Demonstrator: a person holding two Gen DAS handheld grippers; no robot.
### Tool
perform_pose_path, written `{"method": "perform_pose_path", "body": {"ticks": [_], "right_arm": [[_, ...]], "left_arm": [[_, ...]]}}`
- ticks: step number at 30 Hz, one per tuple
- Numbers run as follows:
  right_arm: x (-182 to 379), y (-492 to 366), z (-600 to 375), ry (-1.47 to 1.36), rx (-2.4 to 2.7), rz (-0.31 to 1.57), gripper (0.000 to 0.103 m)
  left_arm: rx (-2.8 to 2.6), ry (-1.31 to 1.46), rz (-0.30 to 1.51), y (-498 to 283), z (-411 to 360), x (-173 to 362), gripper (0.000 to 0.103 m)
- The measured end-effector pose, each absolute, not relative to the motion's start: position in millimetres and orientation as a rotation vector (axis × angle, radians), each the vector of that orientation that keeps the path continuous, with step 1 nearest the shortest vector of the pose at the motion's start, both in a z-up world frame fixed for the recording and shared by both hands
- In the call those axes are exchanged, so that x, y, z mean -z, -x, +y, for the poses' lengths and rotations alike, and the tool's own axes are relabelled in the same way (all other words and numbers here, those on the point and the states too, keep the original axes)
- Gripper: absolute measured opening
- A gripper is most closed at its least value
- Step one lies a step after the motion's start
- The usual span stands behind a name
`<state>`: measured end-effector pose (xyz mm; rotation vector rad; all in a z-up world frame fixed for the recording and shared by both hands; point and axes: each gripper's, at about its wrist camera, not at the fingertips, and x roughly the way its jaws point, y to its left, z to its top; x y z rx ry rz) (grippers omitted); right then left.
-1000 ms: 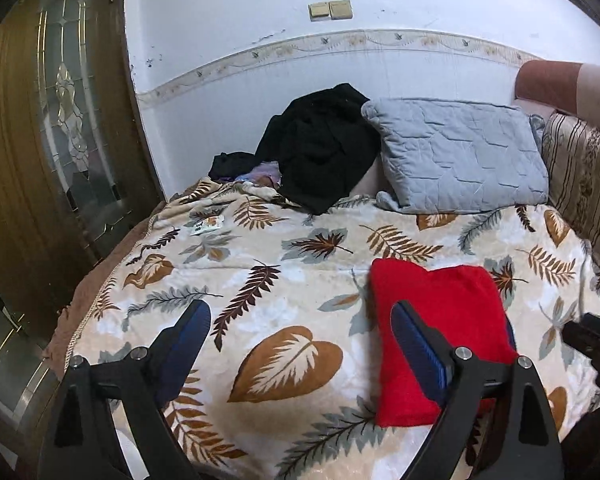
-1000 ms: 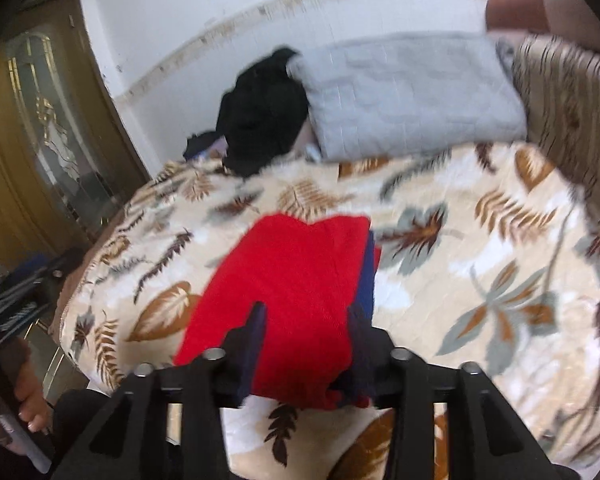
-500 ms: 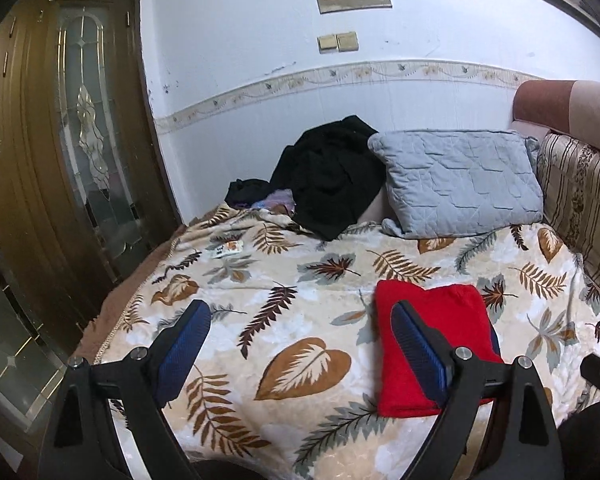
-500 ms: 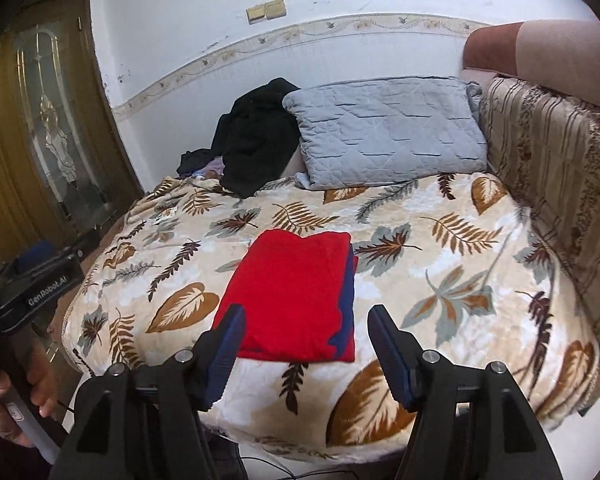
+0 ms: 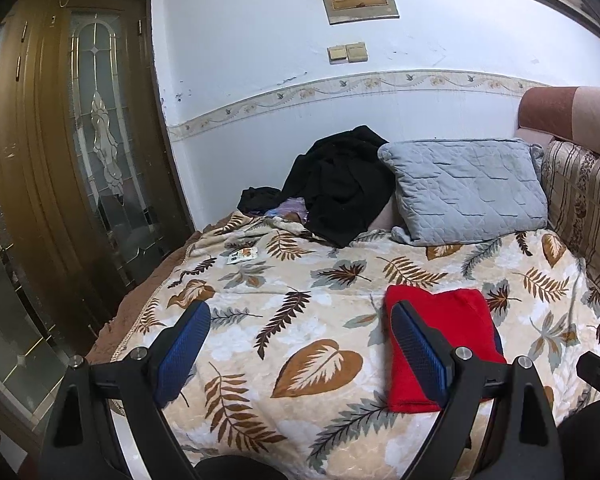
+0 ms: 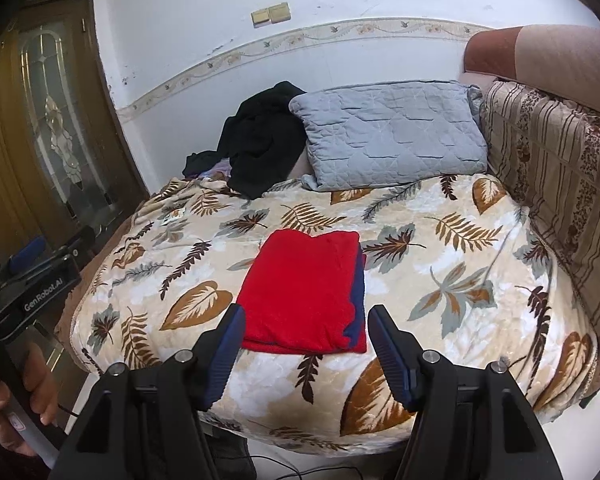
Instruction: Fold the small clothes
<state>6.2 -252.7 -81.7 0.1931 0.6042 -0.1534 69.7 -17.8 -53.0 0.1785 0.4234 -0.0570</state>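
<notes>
Both grippers are pulling back from the bed, the right gripper [image 6: 306, 350] having let go and the left gripper [image 5: 300, 354] gaping empty, leaving the red garment [image 6: 306, 292] lying folded flat on the leaf-print blanket [image 6: 460, 280], so this fold is looking finished.

The folded red garment [image 6: 302, 292] looks like soft, fuzzy matt cloth, lying on a plush leaf-print blanket [image 6: 440, 248] with a slight sheen. The grey pillow [image 6: 388, 136] is quilted matt fabric. The door [image 5: 52, 168] is glossy varnished wood (with patterned glass panels). Gripper pads [image 5: 418, 352] are ribbed blue rubber on matt black plastic
</notes>
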Motion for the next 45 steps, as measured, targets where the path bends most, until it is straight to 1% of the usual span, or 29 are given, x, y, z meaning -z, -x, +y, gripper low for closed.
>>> {"method": "perform_pose_path", "body": {"ticks": [24, 45], "right_arm": [[62.6, -4.8, -234.3, -0.174, 0.197, 0.572, 0.068], [63.0, -2.2, -231.4, -0.173, 0.227, 0.583, 0.068]], "left_arm": [[0.058, -0.161, 0.416, -62.0, -6.8, 48.1, 0.092], [0.069, -0.152, 0.416, -53.9, -2.3, 48.8, 0.092]]}}
